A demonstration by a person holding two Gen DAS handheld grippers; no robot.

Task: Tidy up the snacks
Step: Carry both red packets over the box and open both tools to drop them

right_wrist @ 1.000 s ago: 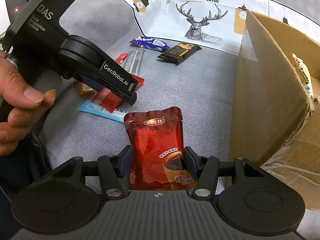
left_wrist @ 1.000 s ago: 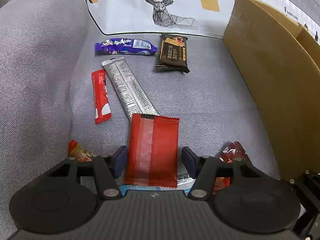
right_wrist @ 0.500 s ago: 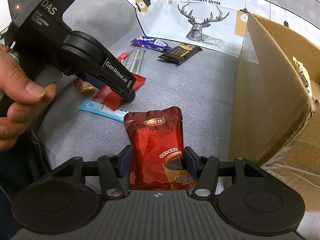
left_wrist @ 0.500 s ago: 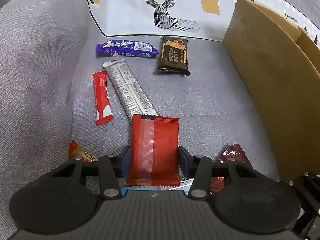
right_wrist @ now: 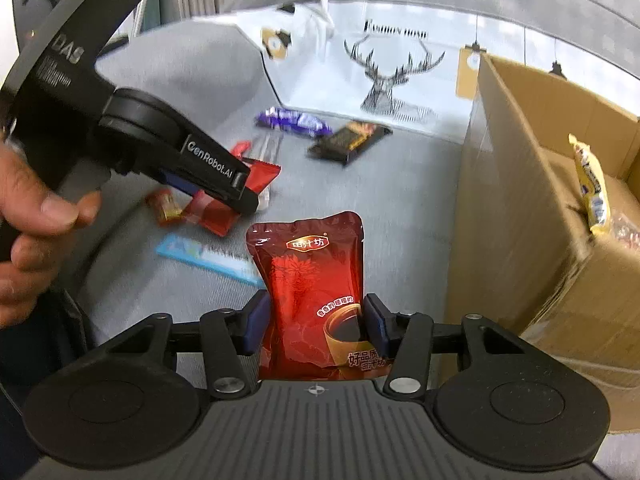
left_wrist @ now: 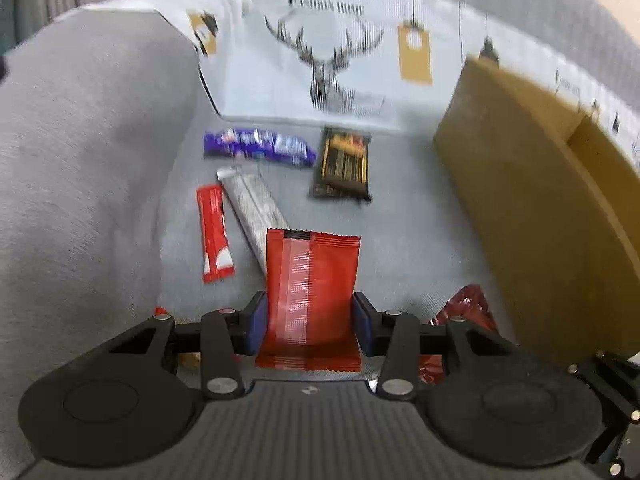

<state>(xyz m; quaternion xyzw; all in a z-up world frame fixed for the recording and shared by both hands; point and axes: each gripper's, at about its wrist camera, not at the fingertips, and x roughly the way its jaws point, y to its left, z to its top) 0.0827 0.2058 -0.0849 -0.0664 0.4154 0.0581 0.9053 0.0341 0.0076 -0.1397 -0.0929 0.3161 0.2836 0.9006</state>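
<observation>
Now left tongs (left_wrist: 308, 322), jaws just closing, clamp a red wrapper (left_wrist: 312, 300), apparently lifted off the grey sofa seat (left_wrist: 400, 248). Right tongs (right_wrist: 316, 326), also just tightened, grip a dark red pouch (right_wrist: 314, 288). Cardboard box (right_wrist: 532, 200) stands just right.

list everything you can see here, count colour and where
red flat packet: 1, red, between the left gripper's pads
drink pouch: 1, dark red, between the right gripper's pads
purple wrapper: 1, purple, far end of the grey cushion
dark bar: 1, brown and gold, beside the purple wrapper
silver stick: 1, silver, mid cushion
red stick: 1, red, left of the silver stick
small candy: 1, orange-red, near side
blue strip: 1, light blue, near the pouch
cardboard box: 1, brown, right side, holds a yellow packet
deer-print pillow: 1, white, at the back
left gripper: black, closed on the red flat packet
right gripper: black, closed on the drink pouch
hand: 1, holding the left gripper
</observation>
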